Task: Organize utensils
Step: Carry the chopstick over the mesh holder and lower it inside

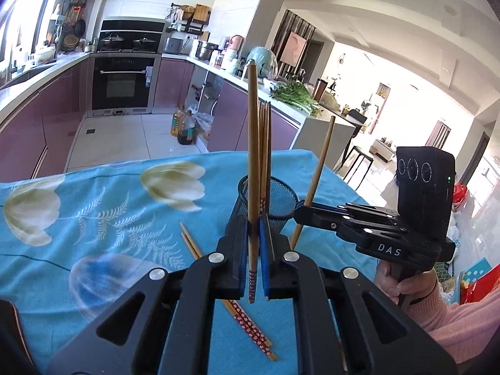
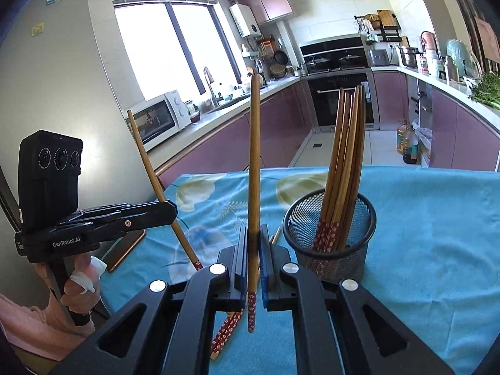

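Note:
A black mesh cup [image 2: 331, 234] stands on the blue flowered tablecloth [image 2: 422, 234] with several wooden chopsticks [image 2: 343, 156] upright in it; it also shows in the left wrist view [image 1: 278, 200]. My left gripper [image 1: 254, 228] is shut on one chopstick [image 1: 253, 143], held upright just in front of the cup. My right gripper [image 2: 255, 234] is shut on another chopstick [image 2: 254, 156], upright, left of the cup. Each gripper shows in the other's view, the right one [image 1: 301, 211] and the left one [image 2: 170, 211]. Two chopsticks [image 1: 240, 309] lie on the cloth.
A phone [image 2: 125, 250] lies on the cloth at the left edge. Behind the table are purple kitchen cabinets [image 2: 225, 153], an oven [image 1: 122, 84], oil bottles [image 1: 184, 125] on the floor and a microwave [image 2: 156, 118] on the counter.

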`<state>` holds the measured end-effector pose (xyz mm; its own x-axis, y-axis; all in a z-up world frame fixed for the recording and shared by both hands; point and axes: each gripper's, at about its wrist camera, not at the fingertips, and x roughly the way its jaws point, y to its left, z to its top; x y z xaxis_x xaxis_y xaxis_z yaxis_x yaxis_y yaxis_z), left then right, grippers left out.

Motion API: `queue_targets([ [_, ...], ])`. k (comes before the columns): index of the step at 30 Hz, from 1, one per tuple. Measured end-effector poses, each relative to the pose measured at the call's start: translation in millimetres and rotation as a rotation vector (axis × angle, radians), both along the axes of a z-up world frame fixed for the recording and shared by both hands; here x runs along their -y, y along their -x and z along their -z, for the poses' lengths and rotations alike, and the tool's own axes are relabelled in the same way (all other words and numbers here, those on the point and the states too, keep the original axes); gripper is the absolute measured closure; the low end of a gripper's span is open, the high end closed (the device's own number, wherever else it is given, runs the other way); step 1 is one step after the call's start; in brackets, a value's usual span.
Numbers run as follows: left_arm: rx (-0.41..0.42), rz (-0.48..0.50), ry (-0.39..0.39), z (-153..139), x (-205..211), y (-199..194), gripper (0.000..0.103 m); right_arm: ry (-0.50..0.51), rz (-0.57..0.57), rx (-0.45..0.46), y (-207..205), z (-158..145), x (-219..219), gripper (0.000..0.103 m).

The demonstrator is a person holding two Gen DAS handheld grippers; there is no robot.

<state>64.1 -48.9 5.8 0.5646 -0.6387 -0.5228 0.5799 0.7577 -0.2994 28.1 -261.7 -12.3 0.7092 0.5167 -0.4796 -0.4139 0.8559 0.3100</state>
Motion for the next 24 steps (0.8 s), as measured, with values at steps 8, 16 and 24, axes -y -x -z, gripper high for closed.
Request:
queue_targets([
  [8,0.049,0.017,0.029,-22.0,14.0,-10.8,0.095,0.003,0.03,0.067,-1.6,-22.3,10.0,0.097],
  [16,0.11,0.03,0.052,-47.5,28.2,-20.6,0.095,0.004,0.054,0.128,-6.4,-44.1,22.3,0.097],
  [24,0.149,0.035,0.06,-61.2,40.4,-34.1,0.095,0.003,0.079,0.171,-11.4,-57.7,27.8,0.097],
])
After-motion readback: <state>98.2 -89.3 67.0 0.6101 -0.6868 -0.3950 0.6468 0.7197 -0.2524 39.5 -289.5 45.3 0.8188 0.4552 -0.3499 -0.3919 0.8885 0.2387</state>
